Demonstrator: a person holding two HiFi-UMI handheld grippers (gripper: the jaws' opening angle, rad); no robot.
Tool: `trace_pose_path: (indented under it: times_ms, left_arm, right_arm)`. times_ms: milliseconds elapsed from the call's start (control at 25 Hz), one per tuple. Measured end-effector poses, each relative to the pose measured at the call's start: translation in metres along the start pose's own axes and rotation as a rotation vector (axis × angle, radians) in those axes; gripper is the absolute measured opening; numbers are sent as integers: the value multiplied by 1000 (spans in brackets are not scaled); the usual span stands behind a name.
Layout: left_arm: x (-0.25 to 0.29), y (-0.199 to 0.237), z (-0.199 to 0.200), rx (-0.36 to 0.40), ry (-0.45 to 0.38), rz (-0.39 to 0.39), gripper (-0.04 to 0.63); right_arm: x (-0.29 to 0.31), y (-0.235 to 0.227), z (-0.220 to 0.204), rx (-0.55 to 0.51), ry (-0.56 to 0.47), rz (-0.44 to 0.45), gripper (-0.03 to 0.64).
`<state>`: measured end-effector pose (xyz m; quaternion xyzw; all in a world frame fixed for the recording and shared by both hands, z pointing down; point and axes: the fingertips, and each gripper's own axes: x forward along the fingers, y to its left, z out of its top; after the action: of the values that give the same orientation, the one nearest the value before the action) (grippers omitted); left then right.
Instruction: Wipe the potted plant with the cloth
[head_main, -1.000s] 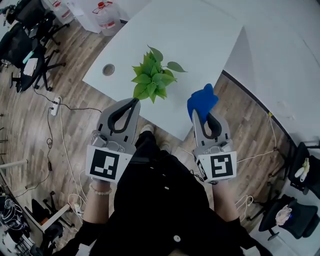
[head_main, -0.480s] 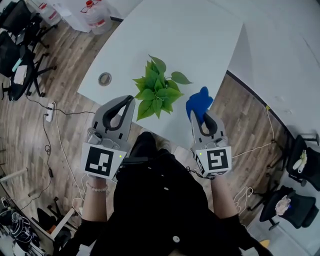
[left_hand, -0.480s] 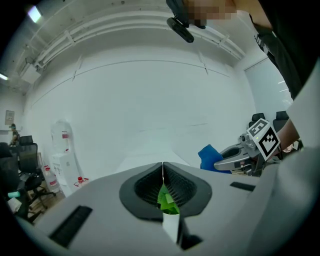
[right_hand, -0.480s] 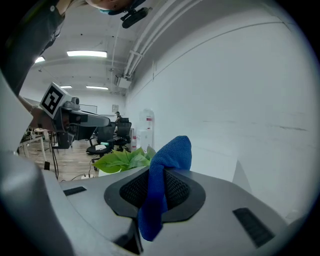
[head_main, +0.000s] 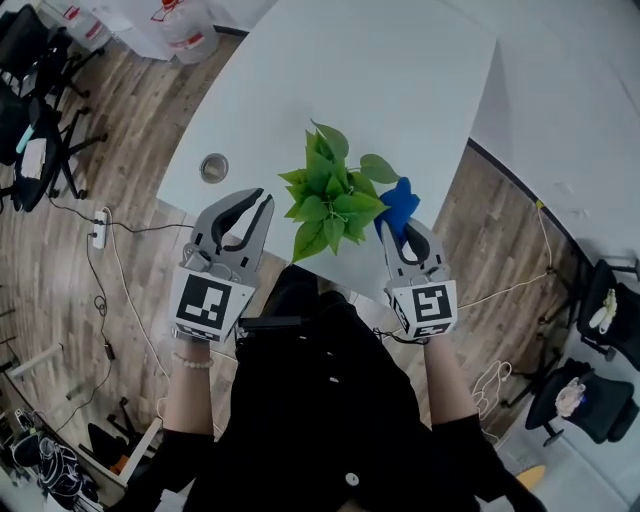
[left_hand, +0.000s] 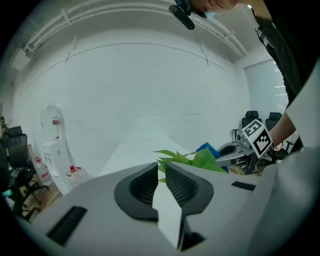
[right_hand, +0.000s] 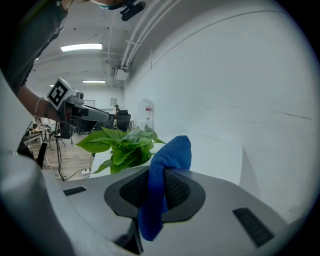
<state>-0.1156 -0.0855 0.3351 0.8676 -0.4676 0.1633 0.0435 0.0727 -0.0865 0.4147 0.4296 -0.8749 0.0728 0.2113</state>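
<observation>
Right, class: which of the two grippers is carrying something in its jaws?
The right gripper: its jaws clamp the blue cloth. The left gripper has jaws shut on nothing.

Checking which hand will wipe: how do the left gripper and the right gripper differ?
The right gripper is clamped on a blue cloth; the left gripper is shut on nothing. The left gripper sits left of the potted plant, the right gripper on its right, cloth near the leaves. Both point toward the white table, flanking the plant.
</observation>
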Motion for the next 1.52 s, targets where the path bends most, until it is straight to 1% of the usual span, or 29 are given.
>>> trace_pose_path:
  times_ms: [120, 240, 320, 480, 560, 640, 800, 920, 1000, 1160, 1320, 1400, 1520]
  left_arm:
    - [12, -3, -17, 23, 15, -83, 97]
    - [24, -12, -37, 66, 62, -168, 163]
    - [32, -14, -52, 87, 98, -201, 197]
    - [43, -15, -81, 91, 164, -252, 266]
    - [48, -19, -94, 104, 198, -291, 290]
    - [53, -24, -101, 98, 216, -332, 308]
    - [63, -35, -108, 65, 227, -394, 326]
    - [70, -45, -111, 86, 234, -431, 328]
    - [74, -50, -111, 87, 234, -449, 328]
    - [79, -59, -122, 56, 247, -458, 328]
    - [87, -65, -120, 68, 234, -453, 325]
    - [88, -65, -118, 68, 224, -448, 325]
    - [92, -67, -105, 81, 195, -446, 325]
  right_arm:
    - [11, 0, -8, -1, 19, 4, 84]
    - [19, -1, -14, 2, 28, 6, 84]
    - [25, -2, -18, 0, 34, 12, 84]
    - [37, -2, -26, -15, 61, 32, 84]
    - [41, -1, -28, -25, 71, 45, 84]
    - [46, 0, -27, -30, 74, 56, 84]
    - [56, 1, -23, -27, 64, 76, 84]
    - [62, 2, -24, -33, 60, 99, 84]
    - [65, 2, -25, -41, 64, 110, 84]
    - [68, 4, -25, -46, 69, 136, 84]
    - [69, 10, -25, -53, 70, 167, 84]
    - [70, 12, -26, -46, 67, 167, 84]
    - [67, 12, -28, -36, 67, 163, 84]
